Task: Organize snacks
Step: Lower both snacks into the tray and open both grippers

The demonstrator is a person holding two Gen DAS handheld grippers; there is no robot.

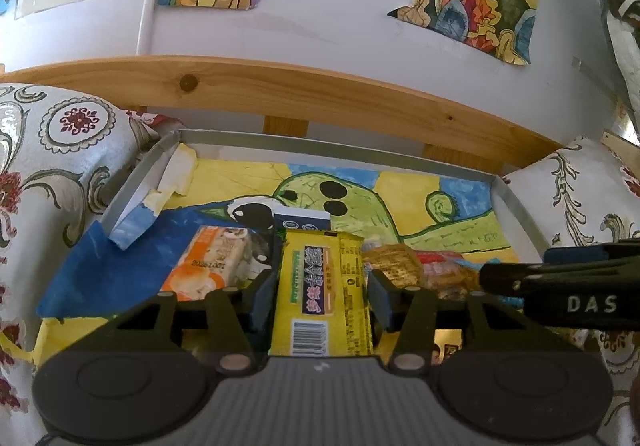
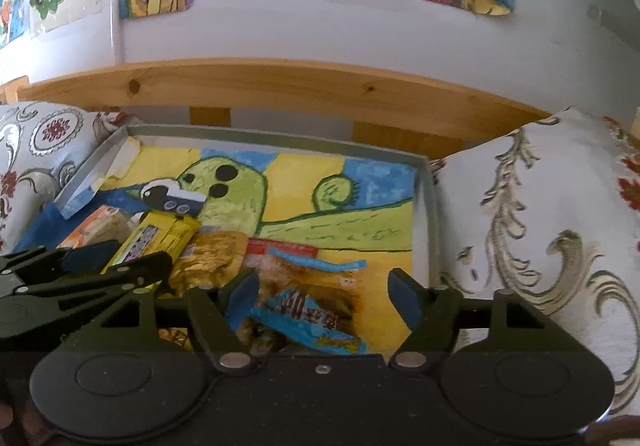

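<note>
Grey tray (image 2: 431, 206) lined with a painted drawing (image 2: 304, 190), snack packets (image 2: 304, 310) heaped at its near left

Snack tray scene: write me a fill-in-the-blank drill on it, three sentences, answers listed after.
1. The left tongs straddle a snack packet whose wrapper is mainly ____.
2. The tray is lined with a painting of a ____ creature with black spots.
3. The right tongs stand open over a packet whose wrapper is printed in ____.

Missing words: yellow; green; blue
</note>
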